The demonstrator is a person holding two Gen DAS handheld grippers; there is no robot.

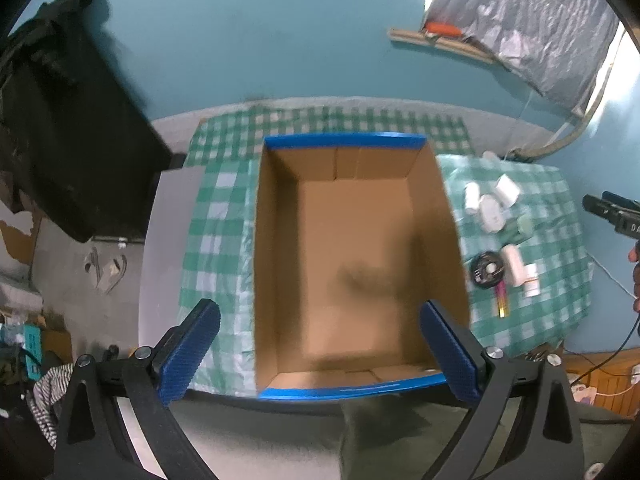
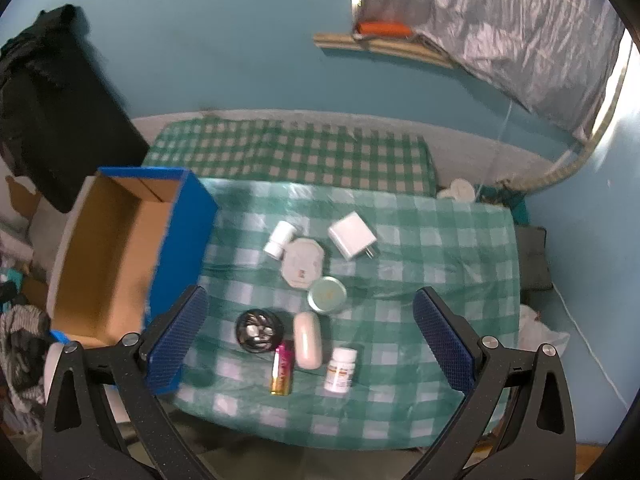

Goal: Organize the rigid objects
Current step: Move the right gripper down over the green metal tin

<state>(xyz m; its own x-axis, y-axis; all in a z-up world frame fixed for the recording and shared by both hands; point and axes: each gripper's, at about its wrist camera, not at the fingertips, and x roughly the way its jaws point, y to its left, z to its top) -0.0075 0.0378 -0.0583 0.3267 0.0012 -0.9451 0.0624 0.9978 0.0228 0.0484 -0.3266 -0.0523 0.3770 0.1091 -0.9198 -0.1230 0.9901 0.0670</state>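
Left claw [image 1: 320,350] spread wide above an open cardboard box [image 1: 352,256], blue textured pads on black arms, nothing between them. Box rectangular, plain brown corrugated inside, blue on the rims and outer walls, nothing inside it but a blurred dark shadow on the floor. Resting on a green-and-white checked cloth [image 2: 420,248], thin and slightly wrinkled, spread over the surface.

Right claw [image 2: 310,340] likewise spread wide and holding nothing, hovering over a cluster of small rigid things on the cloth, to the right of the box:
- white cylindrical bottle [image 2: 280,238], lying on its side
- white square charger plug [image 2: 352,236], metal prongs pointing lower right
- flat pale octagonal case [image 2: 303,264], touching the bottle
- round pale-green tin [image 2: 327,294], lid up, just beside the octagonal case
- round black container [image 2: 258,330], shiny silvery pieces inside
- smooth oblong beige case [image 2: 307,340], rounded ends
- pink-and-gold battery [image 2: 282,368], lying flat just beside the beige case
- small white pill bottle [image 2: 340,368], orange-marked label, lying on the cloth

Teal wall behind; crinkled silver sheet [image 2: 500,32] hanging at upper right.
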